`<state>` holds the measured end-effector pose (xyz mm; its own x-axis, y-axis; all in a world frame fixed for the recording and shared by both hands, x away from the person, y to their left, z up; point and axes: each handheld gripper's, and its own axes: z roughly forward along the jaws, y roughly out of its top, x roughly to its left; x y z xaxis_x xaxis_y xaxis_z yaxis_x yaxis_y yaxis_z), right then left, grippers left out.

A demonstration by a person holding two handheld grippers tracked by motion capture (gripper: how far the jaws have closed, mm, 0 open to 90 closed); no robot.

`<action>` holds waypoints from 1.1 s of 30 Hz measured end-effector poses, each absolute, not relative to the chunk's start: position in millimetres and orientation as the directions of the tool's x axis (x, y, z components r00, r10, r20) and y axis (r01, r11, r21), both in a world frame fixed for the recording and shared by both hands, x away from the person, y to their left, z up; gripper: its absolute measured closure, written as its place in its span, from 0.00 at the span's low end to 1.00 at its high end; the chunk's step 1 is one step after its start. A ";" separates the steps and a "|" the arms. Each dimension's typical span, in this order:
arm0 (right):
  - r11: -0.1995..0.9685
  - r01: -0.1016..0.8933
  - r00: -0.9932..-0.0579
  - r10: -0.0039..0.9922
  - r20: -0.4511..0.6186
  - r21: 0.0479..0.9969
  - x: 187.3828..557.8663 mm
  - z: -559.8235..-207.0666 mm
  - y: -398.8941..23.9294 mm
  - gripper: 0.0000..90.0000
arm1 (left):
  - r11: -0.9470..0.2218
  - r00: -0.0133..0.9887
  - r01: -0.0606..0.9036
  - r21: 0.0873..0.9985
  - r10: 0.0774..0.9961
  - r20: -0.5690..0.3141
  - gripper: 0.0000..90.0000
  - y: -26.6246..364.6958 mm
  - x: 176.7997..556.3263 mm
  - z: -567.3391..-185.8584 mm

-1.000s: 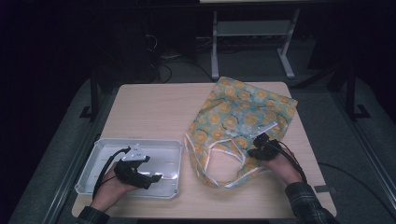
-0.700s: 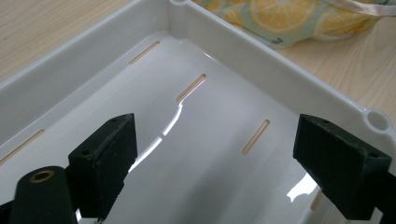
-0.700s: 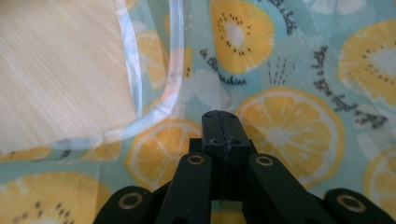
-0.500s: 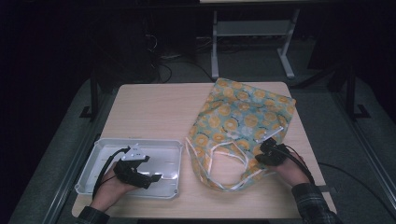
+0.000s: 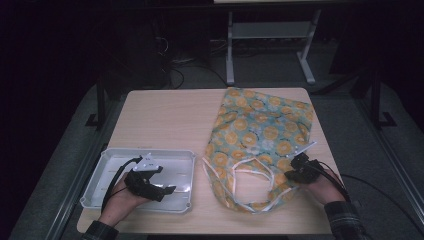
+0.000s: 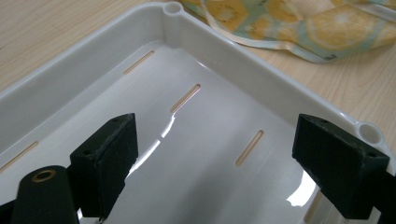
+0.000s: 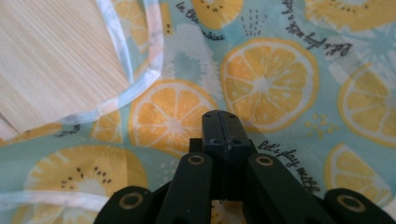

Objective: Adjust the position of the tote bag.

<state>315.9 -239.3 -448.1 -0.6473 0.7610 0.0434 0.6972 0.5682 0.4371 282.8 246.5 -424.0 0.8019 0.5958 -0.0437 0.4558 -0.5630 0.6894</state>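
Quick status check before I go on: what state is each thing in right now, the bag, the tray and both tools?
Fruit-print bag: lying flat on the table, handles spread toward the person.
White tray: upright, nothing lying in it.
Left tool: jaws wide open, over the tray floor, holding nothing.
Right tool: jaws shut together, over the bag's near right corner; whether fabric is pinched cannot be told.
Table: bag at right, tray at near left.

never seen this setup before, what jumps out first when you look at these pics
The eye lands on the bright fruit-print cloth bag, covered in orange and kiwi slices, spread over the right half of the wooden table. At the front left sits a white plastic tray, where the left tongs stand wide open above its slotted floor. The right tongs are shut, pointing over the bag's print near its pale-edged handle loop.
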 end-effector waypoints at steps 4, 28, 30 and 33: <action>0.562 0.707 -0.636 0.771 0.038 0.430 312.6 -447.8 -249.1 1.00 | -0.559 0.800 0.460 0.690 0.598 -0.049 0.16 243.5 282.9 -422.2; 0.507 0.691 -0.588 0.809 -0.007 0.516 313.0 -433.9 -285.6 0.99 | -0.619 0.899 0.355 0.700 0.432 -0.073 0.85 128.7 330.9 -404.4; 0.497 0.691 -0.581 0.814 -0.006 0.525 313.3 -432.8 -287.1 0.99 | -0.637 0.901 0.361 0.681 0.427 -0.079 0.94 117.7 338.0 -408.2; 0.497 0.689 -0.582 0.813 -0.006 0.527 314.8 -432.7 -288.3 0.99 | -0.661 0.904 0.363 0.657 0.420 -0.077 0.99 101.2 347.9 -415.7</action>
<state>314.8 -288.3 -432.7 -0.5819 0.8133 -0.0058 0.6894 0.4970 0.5270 347.9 101.2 -415.7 0.9044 0.4196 -0.0774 0.3629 -0.6612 0.6566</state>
